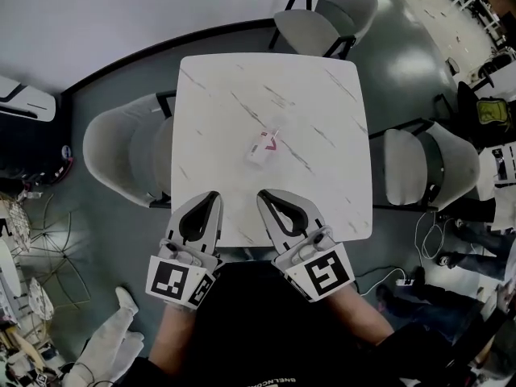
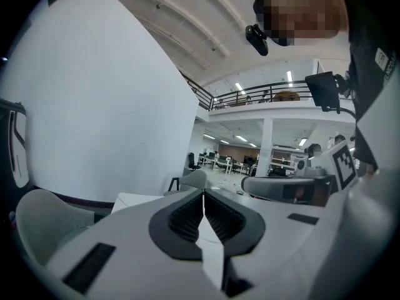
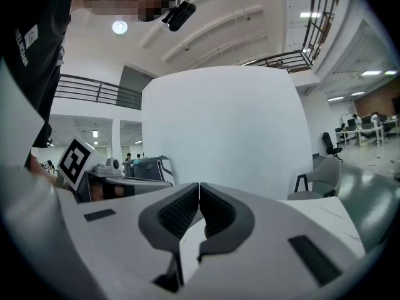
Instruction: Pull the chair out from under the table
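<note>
Watching three grey chairs standing at the white marbled table, left chair, far chair, right chair, I am holding left gripper and right gripper over its near edge, both closed tight, empty.

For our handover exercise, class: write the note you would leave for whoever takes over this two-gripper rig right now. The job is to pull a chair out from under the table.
Left gripper: shut, empty, over the table's near edge.
Right gripper: shut, empty, beside it over the same edge.
Things: grey chairs stand at the table's sides: left chair, far chair, right chair. The left and right ones sit close against it. A small packet lies mid-table.
Done: nothing yet; neither gripper touches a chair.
Left: settle which chair is meant, open a gripper, probably grip its backrest, and pull it clear.
</note>
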`<state>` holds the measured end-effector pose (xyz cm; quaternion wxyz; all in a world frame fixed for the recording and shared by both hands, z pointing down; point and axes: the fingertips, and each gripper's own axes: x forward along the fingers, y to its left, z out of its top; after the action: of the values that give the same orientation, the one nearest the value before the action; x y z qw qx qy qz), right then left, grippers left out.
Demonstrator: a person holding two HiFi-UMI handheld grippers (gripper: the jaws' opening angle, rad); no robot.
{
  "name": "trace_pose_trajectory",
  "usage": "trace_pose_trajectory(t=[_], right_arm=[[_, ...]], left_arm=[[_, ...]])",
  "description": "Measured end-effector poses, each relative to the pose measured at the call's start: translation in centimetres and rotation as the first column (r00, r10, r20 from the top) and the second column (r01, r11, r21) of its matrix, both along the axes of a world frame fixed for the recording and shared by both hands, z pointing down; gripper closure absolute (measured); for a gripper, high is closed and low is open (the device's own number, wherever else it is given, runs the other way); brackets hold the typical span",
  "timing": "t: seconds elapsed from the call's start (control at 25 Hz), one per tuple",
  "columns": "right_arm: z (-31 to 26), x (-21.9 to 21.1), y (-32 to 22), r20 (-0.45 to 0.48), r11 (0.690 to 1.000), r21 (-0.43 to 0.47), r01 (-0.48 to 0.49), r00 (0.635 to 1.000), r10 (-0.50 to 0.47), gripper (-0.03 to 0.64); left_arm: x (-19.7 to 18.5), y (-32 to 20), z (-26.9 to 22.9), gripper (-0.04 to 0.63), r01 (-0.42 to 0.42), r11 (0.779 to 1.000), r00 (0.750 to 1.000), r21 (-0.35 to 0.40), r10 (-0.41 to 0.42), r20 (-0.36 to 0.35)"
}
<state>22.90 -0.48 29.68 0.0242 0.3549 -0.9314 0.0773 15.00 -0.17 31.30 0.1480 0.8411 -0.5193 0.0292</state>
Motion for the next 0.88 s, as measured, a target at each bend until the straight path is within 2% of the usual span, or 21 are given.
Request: trace_pose_trajectory(t=[0.2,0.4,0.68,0.88], right_arm=[[0.3,-0.6,-1.3,0.000,1.000,-0.021,0.003,1.000,-0.003,0.601],[1.1,-2.8,-2.4,-0.015,0.999,-0.046,0.000,1.000,0.000,0.602],[2.3,-7.4,-4.0,-0.040,0.995,-0.093,-0.038,0.999,0.034,0.601],[2.8,-10.7,-4.4,-0.064,0.991,-0.122,-0.056,0.997,0.048,0.602]], left_arm=[[-1.0,-1.3,0.5,0.589,0.020,1.000,1.000,-0.023,-0.020,-0.004],[-4.0,-2.7,1.4,0.588,0.054,0.998,0.998,-0.042,-0.055,-0.016],[-10.3,-4.4,3.3,0.561,0.061,0.994,0.998,-0.090,-0.064,-0.028],[-16.0,-5.4,4.6,0.523,0.103,0.988,0.994,-0.119,-0.107,-0.025]])
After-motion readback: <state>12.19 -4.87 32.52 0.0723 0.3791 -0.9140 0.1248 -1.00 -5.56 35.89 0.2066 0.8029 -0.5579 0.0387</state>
